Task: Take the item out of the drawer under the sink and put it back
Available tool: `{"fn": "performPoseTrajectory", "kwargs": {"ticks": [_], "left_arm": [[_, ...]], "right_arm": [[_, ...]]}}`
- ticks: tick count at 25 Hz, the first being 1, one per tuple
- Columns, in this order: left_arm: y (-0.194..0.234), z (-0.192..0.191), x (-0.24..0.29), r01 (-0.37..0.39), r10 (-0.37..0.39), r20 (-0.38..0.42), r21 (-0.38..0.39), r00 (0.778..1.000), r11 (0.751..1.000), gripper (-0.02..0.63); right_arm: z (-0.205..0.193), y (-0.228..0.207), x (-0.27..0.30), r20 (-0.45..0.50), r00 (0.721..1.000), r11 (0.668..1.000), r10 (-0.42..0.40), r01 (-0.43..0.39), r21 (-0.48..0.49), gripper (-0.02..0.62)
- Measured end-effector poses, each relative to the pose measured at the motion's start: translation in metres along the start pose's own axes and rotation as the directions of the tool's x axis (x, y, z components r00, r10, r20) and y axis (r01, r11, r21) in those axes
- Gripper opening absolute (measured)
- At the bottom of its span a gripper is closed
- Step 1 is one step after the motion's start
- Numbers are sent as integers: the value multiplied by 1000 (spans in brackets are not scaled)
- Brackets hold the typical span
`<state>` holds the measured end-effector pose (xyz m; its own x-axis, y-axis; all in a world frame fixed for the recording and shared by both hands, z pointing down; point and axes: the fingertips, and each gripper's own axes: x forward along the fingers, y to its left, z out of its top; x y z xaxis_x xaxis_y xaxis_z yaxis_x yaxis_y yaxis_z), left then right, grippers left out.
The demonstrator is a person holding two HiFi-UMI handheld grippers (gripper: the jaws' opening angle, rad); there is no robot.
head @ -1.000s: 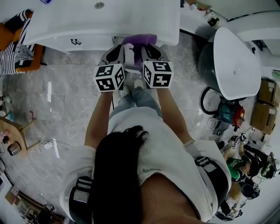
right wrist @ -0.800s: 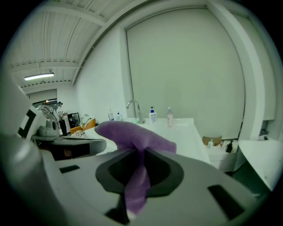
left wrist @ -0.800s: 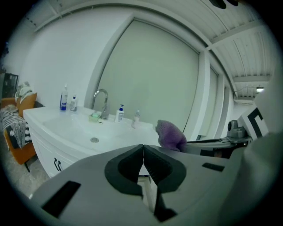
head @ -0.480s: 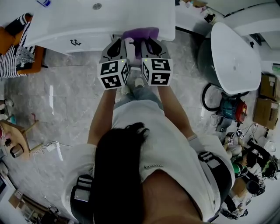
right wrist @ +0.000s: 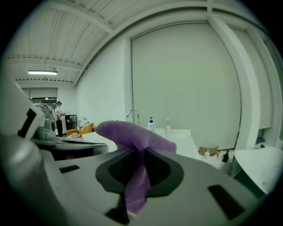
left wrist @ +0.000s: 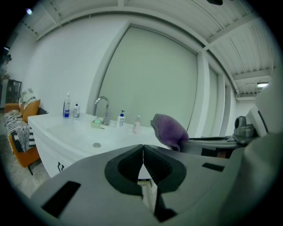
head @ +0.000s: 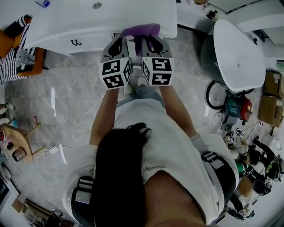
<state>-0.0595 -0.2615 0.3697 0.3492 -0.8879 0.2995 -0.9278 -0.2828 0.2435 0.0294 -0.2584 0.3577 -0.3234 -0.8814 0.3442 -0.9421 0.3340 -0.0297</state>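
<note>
Cloth point(right wrist: 132, 134) (purple), pinched in the right gripper point(right wrist: 141, 154), has risen toward the sink point(head: 133, 13) at twelve o'clock; left gripper point(left wrist: 143, 152) is closed, empty. Removal seems done, return remains.

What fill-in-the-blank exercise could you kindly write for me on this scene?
1. The right tongs are shut on a ____ cloth.
2. The left tongs are shut and hold ____.
3. The faucet stands on the ____.
Missing words: purple; nothing; sink.
</note>
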Motion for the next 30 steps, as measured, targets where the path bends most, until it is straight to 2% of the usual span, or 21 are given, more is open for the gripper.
{"fn": "performPoseTrajectory", "kwargs": {"ticks": [4, 14, 25, 30], "left_arm": [[-2, 1, 1, 15, -15, 0, -13, 1000, 1000, 5], [-6, 4, -3, 32, -33, 11, 18, 999, 999, 5], [0, -1, -5, 18, -18, 4, 28, 1000, 999, 5], [2, -10, -11, 14, -13, -19, 31, 1000, 999, 5]], "right_arm": [[1, -1, -1, 3, 1000, 1000, -12, 12, -2, 63], [2, 2, -3, 7, 1000, 1000, -15, 15, -10, 63], [1, 10, 1, 8, 1000, 999, 2, -1, -39, 63], [-8, 17, -1, -15, 1000, 1000, 10, -10, -23, 63]]}}
